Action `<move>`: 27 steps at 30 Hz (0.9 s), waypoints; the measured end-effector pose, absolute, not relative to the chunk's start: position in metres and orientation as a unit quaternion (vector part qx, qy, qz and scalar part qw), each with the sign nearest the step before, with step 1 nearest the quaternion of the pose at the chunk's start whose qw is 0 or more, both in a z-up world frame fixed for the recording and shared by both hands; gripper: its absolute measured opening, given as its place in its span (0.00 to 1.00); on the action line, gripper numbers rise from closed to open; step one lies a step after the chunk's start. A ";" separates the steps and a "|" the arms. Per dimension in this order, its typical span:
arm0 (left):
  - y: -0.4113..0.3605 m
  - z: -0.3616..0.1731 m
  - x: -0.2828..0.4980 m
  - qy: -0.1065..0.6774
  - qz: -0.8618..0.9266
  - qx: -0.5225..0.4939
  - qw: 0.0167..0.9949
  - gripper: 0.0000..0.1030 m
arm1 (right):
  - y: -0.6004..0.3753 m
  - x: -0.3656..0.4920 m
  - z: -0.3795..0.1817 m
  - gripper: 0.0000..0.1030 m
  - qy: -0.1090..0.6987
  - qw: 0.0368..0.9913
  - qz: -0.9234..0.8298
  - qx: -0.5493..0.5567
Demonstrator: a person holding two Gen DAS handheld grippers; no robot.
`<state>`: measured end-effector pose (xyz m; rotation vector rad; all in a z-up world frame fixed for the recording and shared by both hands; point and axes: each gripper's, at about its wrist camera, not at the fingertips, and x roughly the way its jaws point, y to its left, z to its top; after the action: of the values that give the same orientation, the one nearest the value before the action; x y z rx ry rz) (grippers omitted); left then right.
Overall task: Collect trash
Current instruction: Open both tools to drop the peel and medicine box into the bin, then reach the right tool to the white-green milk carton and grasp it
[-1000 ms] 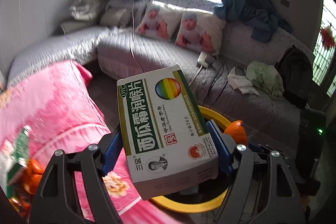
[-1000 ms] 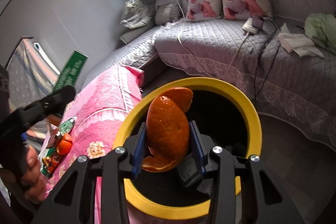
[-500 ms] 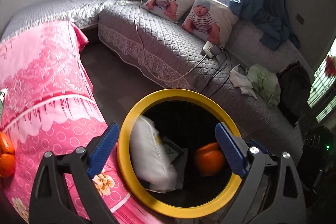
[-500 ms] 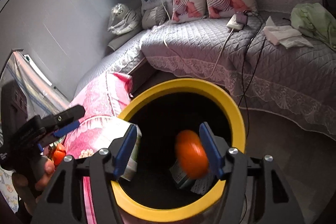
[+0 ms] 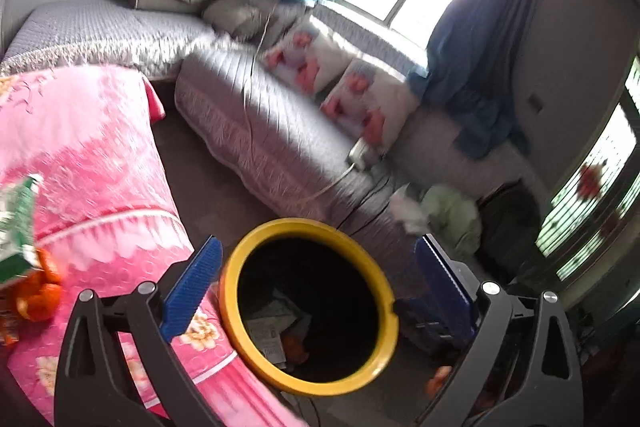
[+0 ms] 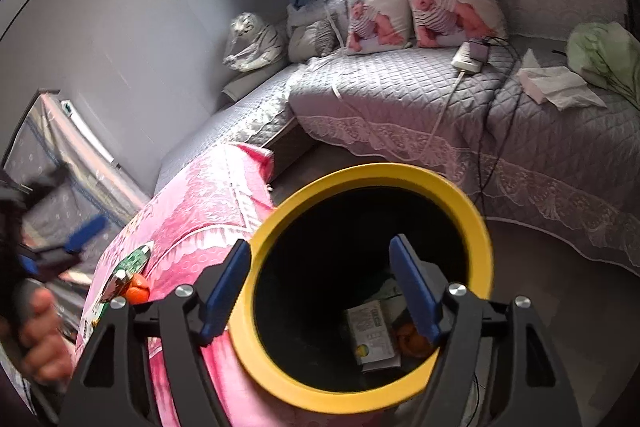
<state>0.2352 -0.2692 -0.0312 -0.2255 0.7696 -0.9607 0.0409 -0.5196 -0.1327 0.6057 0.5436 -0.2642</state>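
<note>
The bin (image 6: 372, 291), black w/ a yellow rim, is standing upright on the floor, its round mouth facing up, right beside the pink cloth (image 6: 208, 207).

The box (image 6: 370, 333) is lying at the bottom of the bin, flat, printed side up. Its long side is running roughly from the low edge of the right view toward the top, a bit tilted. An orange peel (image 6: 414, 339) is sitting just beside it, on the R side, partly behind a blue pad. In the left view the box (image 5: 272, 335) is showing as pale paper down in the dark, w/ the peel (image 5: 294, 347) next to it; that view is blurry.

Left tongs (image 5: 316, 291) are hanging over the bin, pointing down at a slant toward its mouth. Jaws have just been opening and are standing wide apart, nothing between them. One pad is over the cloth, the other past the far side of the rim.

Right tongs (image 6: 324, 291) are also hanging above the bin, slanting down. Jaws have just been opening, wide, nothing held.

At the far L of the right view a hand (image 6: 38, 339) is wrapping round a grey handle, fingers curled.

More trash is lying on the cloth: a green pack (image 6: 134, 261) w/ an orange bit (image 6: 138, 291) touching it.
</note>
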 end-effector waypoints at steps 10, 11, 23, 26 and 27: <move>-0.098 0.043 0.242 0.297 -0.388 -0.142 0.861 0.92 | -0.441 0.095 -0.112 0.81 0.301 0.923 -0.022 0.239; -0.070 0.047 0.245 0.291 -0.363 -0.141 0.874 0.92 | -0.429 0.105 -0.108 0.83 0.308 0.923 -0.003 0.231; 0.185 0.043 0.228 0.246 -0.144 -0.232 0.930 0.92 | -0.297 0.170 -0.087 0.83 0.358 0.912 0.144 0.141; 0.248 0.037 0.207 0.226 -0.108 -0.273 0.929 0.92 | -0.264 0.175 -0.088 0.83 0.363 0.913 0.159 0.102; 0.262 0.032 0.203 0.221 -0.098 -0.281 0.929 0.92 | -0.256 0.177 -0.089 0.83 0.366 0.913 0.155 0.092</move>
<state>0.2027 0.2618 0.0323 -0.5750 0.4532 -0.2009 0.1771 -0.2559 -0.0885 0.1902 0.7531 0.3196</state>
